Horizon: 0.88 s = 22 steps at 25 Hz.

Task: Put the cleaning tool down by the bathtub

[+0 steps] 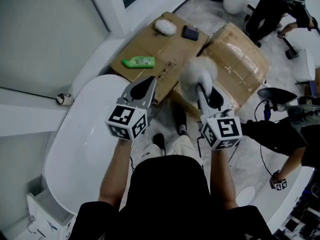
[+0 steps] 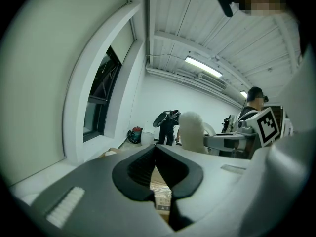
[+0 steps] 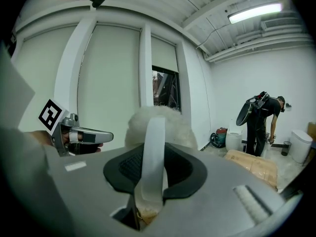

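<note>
The cleaning tool (image 1: 197, 73) is a fluffy white duster head on a flat white handle (image 3: 153, 147). My right gripper (image 1: 204, 92) is shut on that handle and holds the head up over the edge of a wrapped cardboard box (image 1: 242, 62). The head also shows in the left gripper view (image 2: 192, 131). My left gripper (image 1: 148, 82) is shut with nothing in it, and its pads meet at the tip (image 2: 156, 152). It hangs over the right end of the white bathtub (image 1: 82, 139), which lies at my lower left.
A flat cardboard box (image 1: 150, 46) carries a green bottle (image 1: 139, 61), a second white fluffy pad (image 1: 165, 27) and a small dark item (image 1: 190, 32). People in dark clothes (image 1: 272, 6) and white toilets (image 1: 306, 64) stand at the right. Wall and window sill run along the left.
</note>
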Available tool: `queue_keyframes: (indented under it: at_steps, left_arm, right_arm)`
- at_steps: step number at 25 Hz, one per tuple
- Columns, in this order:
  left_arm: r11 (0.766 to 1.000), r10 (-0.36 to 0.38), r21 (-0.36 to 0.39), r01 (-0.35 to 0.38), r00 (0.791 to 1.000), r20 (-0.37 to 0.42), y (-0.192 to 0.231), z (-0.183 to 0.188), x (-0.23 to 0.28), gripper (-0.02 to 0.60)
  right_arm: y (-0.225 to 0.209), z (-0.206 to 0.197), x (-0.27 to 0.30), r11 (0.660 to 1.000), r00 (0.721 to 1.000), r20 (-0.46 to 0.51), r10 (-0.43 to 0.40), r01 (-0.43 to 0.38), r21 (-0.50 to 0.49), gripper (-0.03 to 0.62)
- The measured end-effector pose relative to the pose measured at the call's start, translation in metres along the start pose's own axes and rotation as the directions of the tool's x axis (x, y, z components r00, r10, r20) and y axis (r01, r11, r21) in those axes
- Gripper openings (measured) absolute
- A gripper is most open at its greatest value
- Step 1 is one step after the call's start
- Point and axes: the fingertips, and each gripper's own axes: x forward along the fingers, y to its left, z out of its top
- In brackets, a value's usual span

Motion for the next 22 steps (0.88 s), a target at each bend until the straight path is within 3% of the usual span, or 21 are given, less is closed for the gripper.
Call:
queue_keyframes:
  at_steps: [12, 22]
  left_arm:
    - [0.985, 0.171, -0.042, -0.169, 0.985, 0.035, 0.058, 0.018, 0.032, -0.003]
    - [0.934, 0.349, -0.087, -0.345, 0.937, 0.032, 0.1, 0.023, 0.036, -0.002]
  right_arm:
    - [-0.01, 0.021, 0.098, 0.981, 0.983, -0.026, 0.184, -0.185, -0.052, 0.095]
    - [-0.006, 0.015, 0.175, 0.932, 0.932, -0.103, 0.349, -0.356, -0.065, 0.095]
